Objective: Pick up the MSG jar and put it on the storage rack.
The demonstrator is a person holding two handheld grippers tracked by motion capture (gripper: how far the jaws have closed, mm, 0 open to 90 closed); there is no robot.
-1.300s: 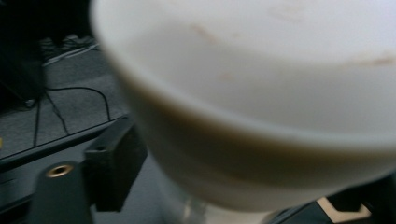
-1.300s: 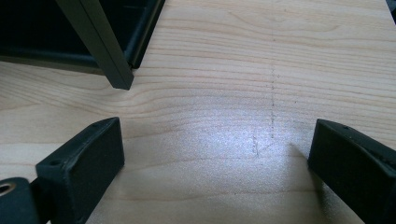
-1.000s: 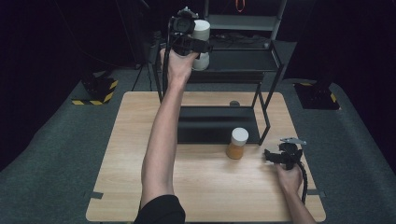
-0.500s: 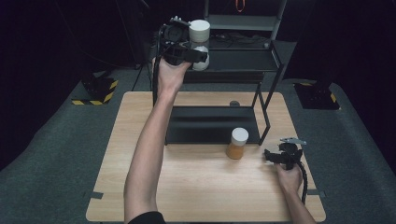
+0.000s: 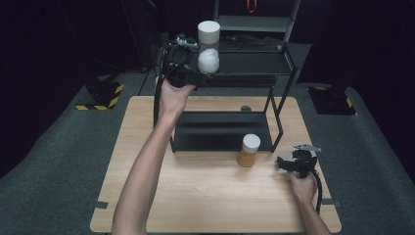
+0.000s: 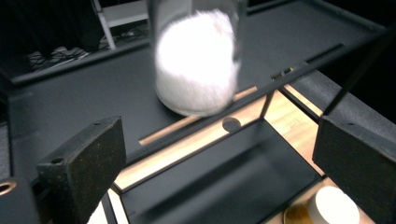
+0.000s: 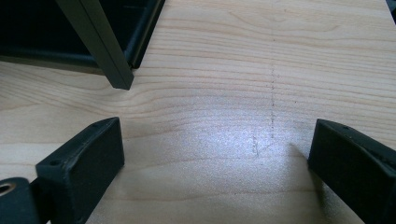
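A clear jar (image 5: pixel 209 48) with a white lid and white filling (image 6: pixel 196 65) stands near the front left edge of the black rack's top shelf (image 5: pixel 254 63). Just short of it, my left gripper (image 5: pixel 195 77) is open, its jaws (image 6: pixel 219 144) wide apart with nothing between them and the jar beyond their tips. An orange jar (image 5: pixel 248 151) with a white lid (image 6: pixel 332 205) stands on the wooden table in front of the rack. My right gripper (image 5: pixel 284 164) rests low over the table to that jar's right, open (image 7: pixel 215 140) over bare wood.
The rack's lower tray (image 5: pixel 220 129) lies on the table (image 5: pixel 195 196) under the shelf. A rack leg (image 7: pixel 100 46) stands just ahead and left of my right jaws. A small dark disc (image 5: pixel 245 108) lies behind the tray. Yellow-black blocks (image 5: pixel 105 93) sit on the floor at left.
My left gripper has drawn back and down from the white-filled jar, which stays on the top shelf. The right gripper and the orange jar have not moved.
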